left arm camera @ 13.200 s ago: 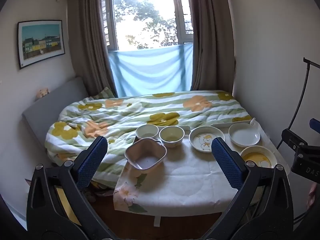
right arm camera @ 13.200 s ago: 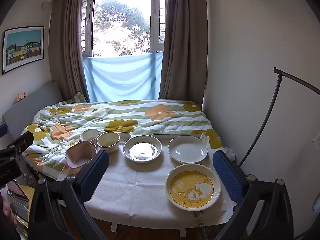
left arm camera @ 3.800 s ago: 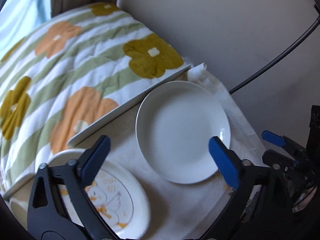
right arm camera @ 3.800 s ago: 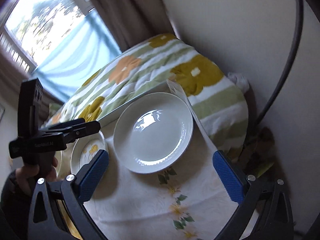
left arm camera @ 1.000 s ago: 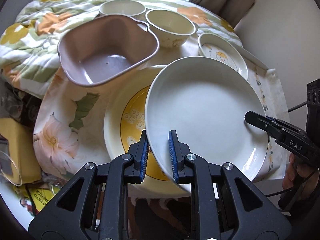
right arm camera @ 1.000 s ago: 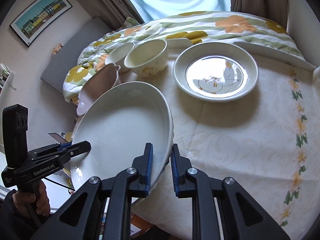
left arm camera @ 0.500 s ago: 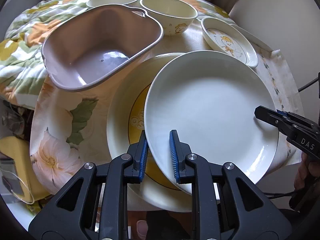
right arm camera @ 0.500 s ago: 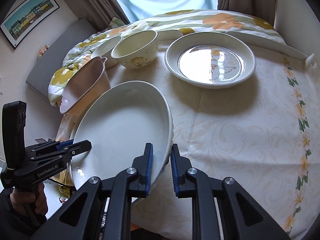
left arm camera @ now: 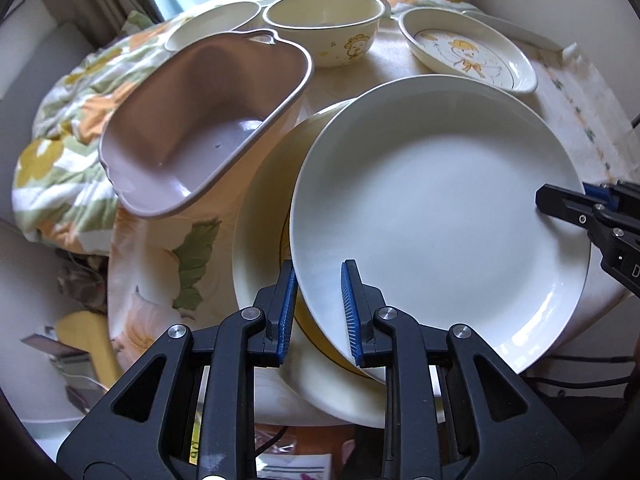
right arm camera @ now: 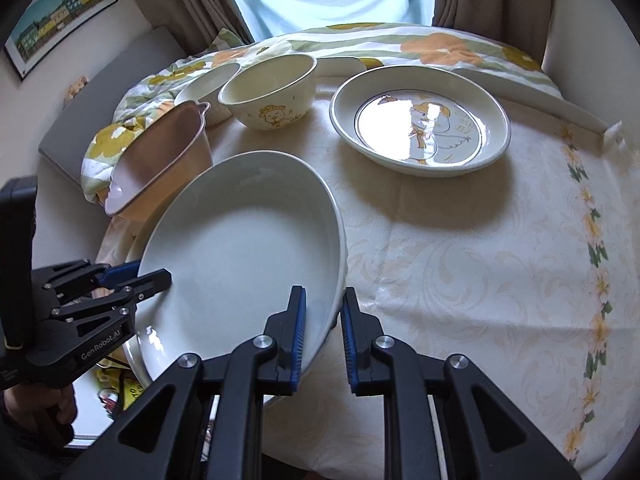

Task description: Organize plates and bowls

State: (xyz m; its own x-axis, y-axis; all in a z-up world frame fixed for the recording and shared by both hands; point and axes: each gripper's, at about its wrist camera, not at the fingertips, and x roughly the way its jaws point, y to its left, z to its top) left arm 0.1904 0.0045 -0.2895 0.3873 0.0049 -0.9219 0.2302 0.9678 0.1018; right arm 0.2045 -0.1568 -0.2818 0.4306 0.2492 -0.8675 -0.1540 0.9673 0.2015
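1. The left hand-held gripper (left arm camera: 318, 312) pinches one edge of the white plate (left arm camera: 440, 216). Its blue pads (left arm camera: 286, 312) sit one on each side of the rim.
2. The right hand-held gripper (right arm camera: 322, 336) pinches the other edge of the same white plate (right arm camera: 244, 256), pads pressed close on the rim.
3. The white plate is held tilted just over the yellow plate (left arm camera: 264, 232), which lies on the surface (right arm camera: 460, 260) near the front edge. I cannot tell if the two plates touch.
4. The white plate covers most of the yellow plate. Only the left side and front edge of the yellow plate peek out.
5. A pink bowl (left arm camera: 200, 128) with a wavy rim sits just beside the yellow plate, to its left in the left view.
6. Behind the pink bowl stand a cream bowl (left arm camera: 324, 28) with a little picture on its side and a small white bowl (left arm camera: 212, 24).
7. A duck plate (right arm camera: 420, 120) lies alone farther back on the surface.
8. A flowery cloth (right arm camera: 520, 280) covers the surface.
9. A bed with a flower blanket (right arm camera: 420, 44) is right behind it, under the window.
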